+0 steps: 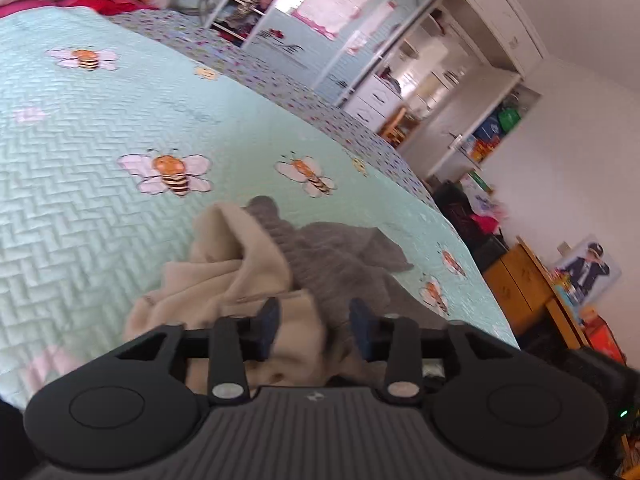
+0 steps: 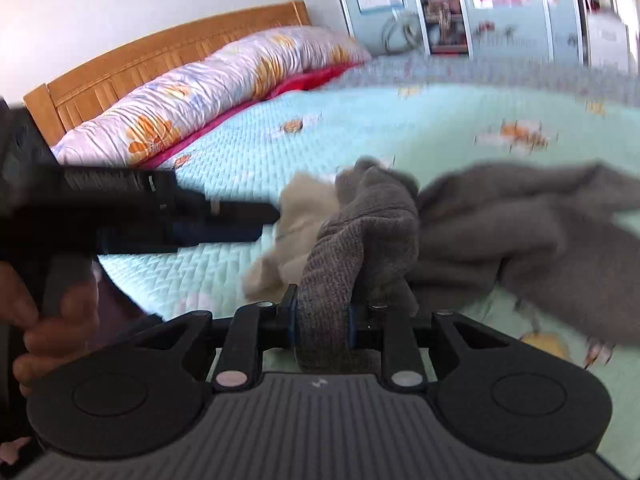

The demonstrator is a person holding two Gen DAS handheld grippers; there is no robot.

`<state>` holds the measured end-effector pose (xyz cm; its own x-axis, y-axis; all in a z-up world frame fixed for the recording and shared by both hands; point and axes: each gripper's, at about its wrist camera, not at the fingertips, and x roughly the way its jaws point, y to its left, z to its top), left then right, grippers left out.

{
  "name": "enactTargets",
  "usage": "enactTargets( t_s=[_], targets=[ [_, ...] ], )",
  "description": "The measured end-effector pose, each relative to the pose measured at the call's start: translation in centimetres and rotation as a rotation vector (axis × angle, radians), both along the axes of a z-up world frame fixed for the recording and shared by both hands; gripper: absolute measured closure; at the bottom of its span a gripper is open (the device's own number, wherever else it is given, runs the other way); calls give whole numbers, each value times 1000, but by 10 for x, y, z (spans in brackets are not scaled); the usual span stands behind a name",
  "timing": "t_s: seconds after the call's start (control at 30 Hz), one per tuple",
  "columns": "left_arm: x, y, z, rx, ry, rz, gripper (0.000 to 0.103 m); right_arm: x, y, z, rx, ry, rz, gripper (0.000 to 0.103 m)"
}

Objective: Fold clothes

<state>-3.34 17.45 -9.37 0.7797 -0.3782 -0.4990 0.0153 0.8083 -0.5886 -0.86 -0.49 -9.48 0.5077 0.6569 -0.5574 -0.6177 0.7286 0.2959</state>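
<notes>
Between the right tongs [image 2: 322, 322] sits grey garment [image 2: 360, 232], pinched tight.

Black left gripper [image 1: 314, 330] with blue pads; ribbed grey housing; silver pivot screws; right gripper [image 2: 322, 322] alike

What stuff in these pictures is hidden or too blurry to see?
- Beige garment, left wrist view: its near part is hidden behind the left gripper.
- Grey garment, right wrist view: the far end is smeared by motion blur, so its shape is unclear.
- Grey fold clamped in the right gripper: its lower end disappears behind the gripper body.
- Wardrobe shelves, left wrist view: contents too small and blurred to name.
</notes>
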Motion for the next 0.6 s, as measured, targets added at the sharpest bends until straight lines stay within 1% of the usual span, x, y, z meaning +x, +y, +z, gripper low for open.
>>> enactTargets(
  t_s=[0.07,0.13,0.17,0.23,0.27,0.3,0.33,0.37,0.4,0.47,0.5,0.53,0.57,0.6],
  targets=[
    [13,0,-10,-61,65,-5,44,-11,1,7,31,-25,43,77],
    [26,3,-26,-174,128,-17,40,-21,5,14,36,-57,87,78],
    [30,4,-33,-225,153,-17,38,-24,5,13,31,-57,98,78],
    [37,4,-43,-296,182,-6,38,-24,4,10,21,-39,91,78],
    [37,3,-44,-309,181,-7,43,-23,3,8,17,-28,86,78],
    [37,2,-42,-306,172,-15,54,-22,2,7,14,-16,80,78],
    [36,0,-41,-300,162,-25,60,-19,0,6,16,-7,67,78],
    [34,-1,-39,-294,153,-34,77,-16,-3,5,25,1,47,77],
    [33,0,-39,-306,141,-40,86,-14,-8,5,42,15,35,75],
    [30,7,-39,-306,119,-10,87,-7,-16,4,80,42,10,72],
    [29,11,-38,-302,109,8,88,-4,-21,4,101,55,-5,68],
    [26,17,-40,-303,105,32,88,-1,-29,5,130,63,-35,60],
    [24,24,-42,-315,103,53,88,2,-38,6,159,71,-66,56],
    [22,31,-44,-332,100,72,88,8,-51,4,199,96,-120,52]
  ],
)
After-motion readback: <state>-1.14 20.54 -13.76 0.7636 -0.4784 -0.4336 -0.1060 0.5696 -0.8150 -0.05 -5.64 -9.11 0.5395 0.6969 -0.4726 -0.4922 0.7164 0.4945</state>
